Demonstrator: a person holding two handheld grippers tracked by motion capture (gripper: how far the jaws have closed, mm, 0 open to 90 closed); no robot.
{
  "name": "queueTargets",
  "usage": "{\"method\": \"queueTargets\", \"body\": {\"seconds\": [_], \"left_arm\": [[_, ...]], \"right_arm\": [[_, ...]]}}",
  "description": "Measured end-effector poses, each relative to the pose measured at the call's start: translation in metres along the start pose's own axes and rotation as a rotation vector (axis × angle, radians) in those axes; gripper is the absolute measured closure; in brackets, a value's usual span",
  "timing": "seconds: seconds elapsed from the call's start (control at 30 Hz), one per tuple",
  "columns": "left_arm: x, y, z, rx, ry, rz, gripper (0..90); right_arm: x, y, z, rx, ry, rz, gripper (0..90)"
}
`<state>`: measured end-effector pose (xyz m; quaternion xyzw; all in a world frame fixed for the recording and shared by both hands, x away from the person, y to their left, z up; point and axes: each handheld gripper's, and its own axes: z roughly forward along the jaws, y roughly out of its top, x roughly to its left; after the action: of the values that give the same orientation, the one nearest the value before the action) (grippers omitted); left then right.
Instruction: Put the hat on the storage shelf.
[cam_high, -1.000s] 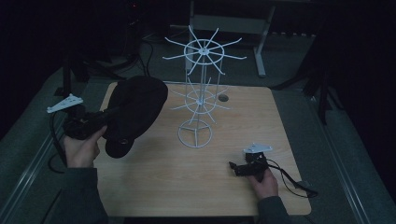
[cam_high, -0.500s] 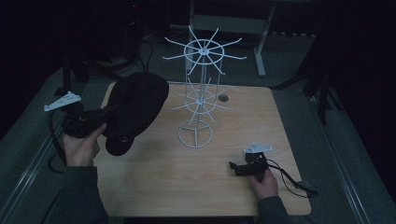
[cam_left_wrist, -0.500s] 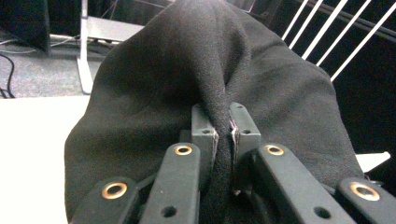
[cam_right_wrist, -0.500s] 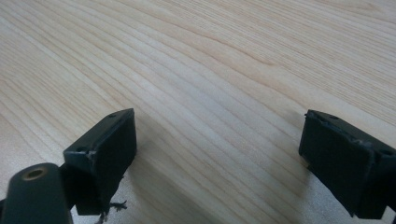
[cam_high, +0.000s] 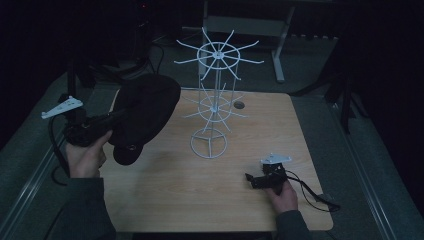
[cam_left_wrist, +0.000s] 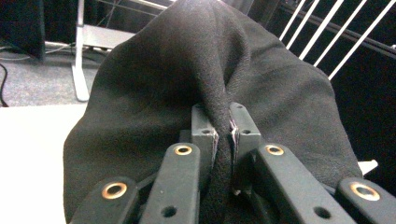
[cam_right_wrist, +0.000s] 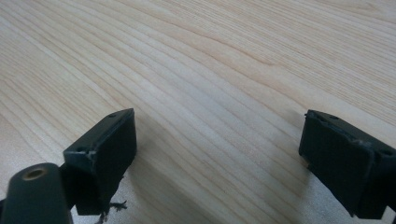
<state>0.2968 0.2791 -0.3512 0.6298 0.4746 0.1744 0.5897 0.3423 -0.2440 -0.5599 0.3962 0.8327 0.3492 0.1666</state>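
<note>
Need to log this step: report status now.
Left gripper shut on black fabric hat, held above wooden table. Right gripper open, low over table. White wire rack beside hat.

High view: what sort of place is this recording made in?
Probably a dim lab or workshop rather than a home: a lone wooden table on grey carpet, a desk frame behind, cables on the floor, and a wire rack as a prop.

The high view is very dim and grainy: the room around the wooden table sinks into near black, and edges look soft. Both gripper views are brighter. In the right gripper view the tabletop is evenly lit, with soft shadows beneath the jaws. In the left gripper view the black cloth swallows detail; the white wire rack at upper right is blurred.
</note>
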Motion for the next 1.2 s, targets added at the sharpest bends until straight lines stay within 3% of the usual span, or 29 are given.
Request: {"method": "queueTargets", "body": {"seconds": [0.43,1.2], "left_arm": [[-0.002,0.006,-0.004,-0.034,-0.011,0.001,84.5],[0.004,0.011,-0.006,-0.062,-0.09,0.01,84.4]], "right_arm": [[0.0,0.0,0.0,-0.001,-0.001,-0.001,10.9],[0.0,0.0,0.0,-0.001,0.0,-0.001,10.9]]}}
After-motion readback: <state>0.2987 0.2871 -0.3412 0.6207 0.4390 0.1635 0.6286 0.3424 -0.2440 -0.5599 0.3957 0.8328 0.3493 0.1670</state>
